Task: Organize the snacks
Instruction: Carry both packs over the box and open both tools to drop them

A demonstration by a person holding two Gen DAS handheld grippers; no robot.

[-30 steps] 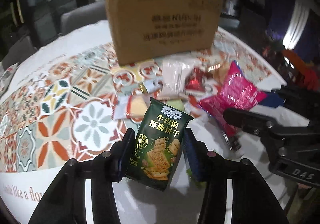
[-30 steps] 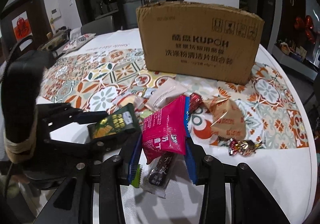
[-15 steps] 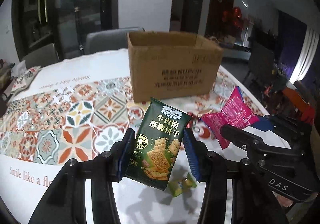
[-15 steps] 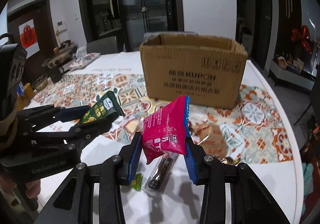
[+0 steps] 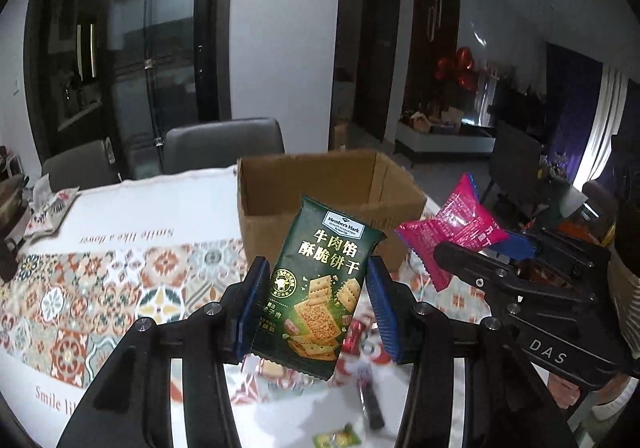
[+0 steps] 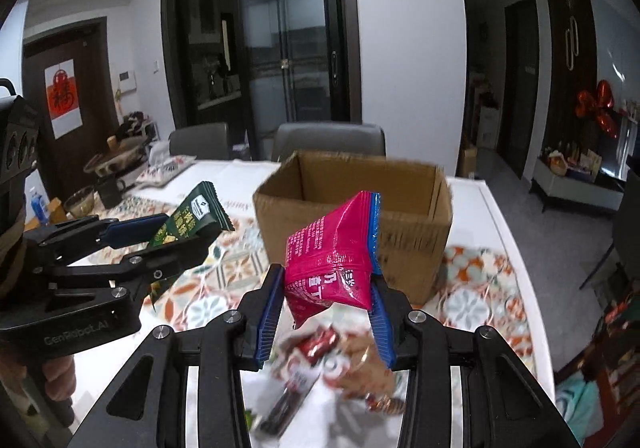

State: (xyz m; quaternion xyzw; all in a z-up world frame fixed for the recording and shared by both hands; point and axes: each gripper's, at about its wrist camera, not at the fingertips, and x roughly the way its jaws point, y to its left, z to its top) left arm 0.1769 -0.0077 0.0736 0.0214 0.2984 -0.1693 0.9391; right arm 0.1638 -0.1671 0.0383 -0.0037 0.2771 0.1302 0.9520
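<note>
My left gripper (image 5: 316,298) is shut on a dark green cracker packet (image 5: 320,288), held upright above the table. My right gripper (image 6: 326,298) is shut on a pink snack bag (image 6: 332,254) with a blue edge. Each gripper shows in the other's view: the right one (image 5: 472,248) with its pink bag (image 5: 452,228) at right, the left one (image 6: 160,236) with the green packet (image 6: 192,218) at left. An open cardboard box (image 5: 332,204) (image 6: 356,208) stands on the table just beyond both packets. Loose snacks (image 6: 332,356) lie on the table below the grippers.
The round table has a patterned tile cloth (image 5: 100,288) and a white border. Grey chairs (image 5: 224,144) stand behind the box. A small green candy (image 5: 336,438) and a dark bar (image 5: 370,404) lie near the front edge. Bowls and clutter (image 6: 116,164) sit at far left.
Both grippers have risen with their packets still gripped. The box's open top has come into view, and the snacks on the table have dropped below the fingers.
</note>
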